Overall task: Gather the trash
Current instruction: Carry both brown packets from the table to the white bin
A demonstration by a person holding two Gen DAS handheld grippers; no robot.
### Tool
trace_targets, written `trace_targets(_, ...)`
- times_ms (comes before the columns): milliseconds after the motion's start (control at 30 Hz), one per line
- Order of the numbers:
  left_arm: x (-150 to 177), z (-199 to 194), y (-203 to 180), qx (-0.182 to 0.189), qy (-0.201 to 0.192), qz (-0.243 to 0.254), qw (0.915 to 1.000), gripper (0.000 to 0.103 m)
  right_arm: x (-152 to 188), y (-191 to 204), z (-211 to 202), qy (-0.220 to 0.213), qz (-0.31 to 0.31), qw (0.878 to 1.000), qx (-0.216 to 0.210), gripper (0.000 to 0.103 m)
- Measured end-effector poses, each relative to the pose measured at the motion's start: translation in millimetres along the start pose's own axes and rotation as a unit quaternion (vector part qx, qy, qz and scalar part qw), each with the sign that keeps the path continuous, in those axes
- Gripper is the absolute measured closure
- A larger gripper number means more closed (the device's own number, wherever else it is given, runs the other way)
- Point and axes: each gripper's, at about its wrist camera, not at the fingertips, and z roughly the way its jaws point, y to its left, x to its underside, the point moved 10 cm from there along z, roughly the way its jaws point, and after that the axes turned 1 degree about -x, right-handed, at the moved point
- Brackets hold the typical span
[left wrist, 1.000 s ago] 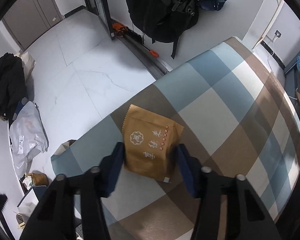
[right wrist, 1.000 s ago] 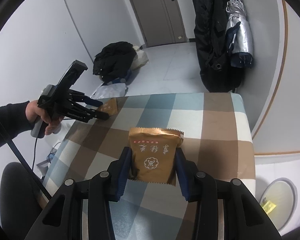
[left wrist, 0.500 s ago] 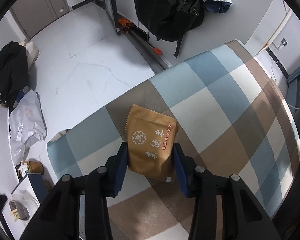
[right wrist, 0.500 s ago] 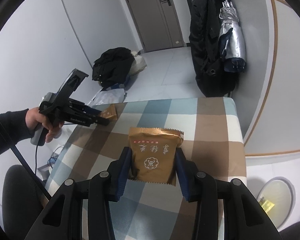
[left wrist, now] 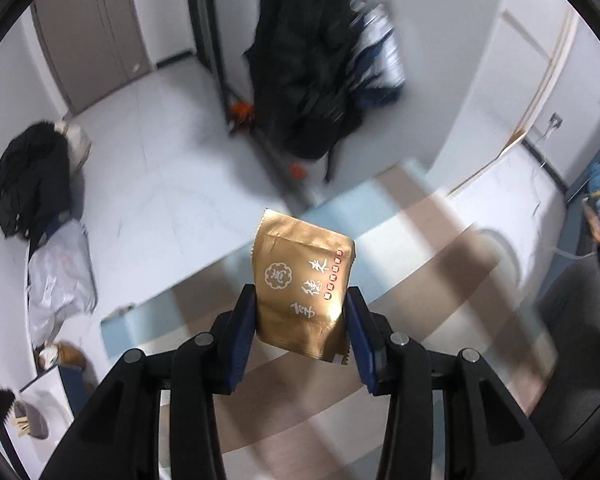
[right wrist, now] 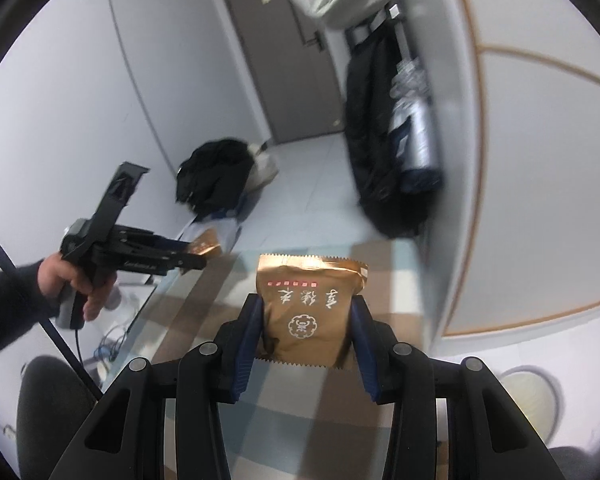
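1. Two gold snack packets (left wrist: pixel 304 292) (right wrist: pixel 306 310) – thin crinkly foil, probably light, slippery, easily crushed; best pinched across the flat sides, low down.
2. Each clamped between blue pads: left gripper (left wrist: pixel 302 336), right gripper (right wrist: pixel 305 340).
3. Both lifted above checked tablecloth (left wrist: pixel 440 264) – bin (right wrist: pixel 530 394) low right.

Illegible white characters on brown packets (left wrist: pixel 302 280)
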Motion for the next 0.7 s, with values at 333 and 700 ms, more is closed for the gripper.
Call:
trace_targets(333, -66, -34, -127, 0.065, -0.079, 0.027, 0.9944, 0.065, -30, -85, -92, -0.072, 0.051, 0.995, 0.055, 0.06)
trace_targets(700, -98, 3, -260, 0.158, -0.074, 0.075, 0.9818, 0.065, 1, -210, -154, -0.077, 0.13, 0.978, 0.141, 0.06)
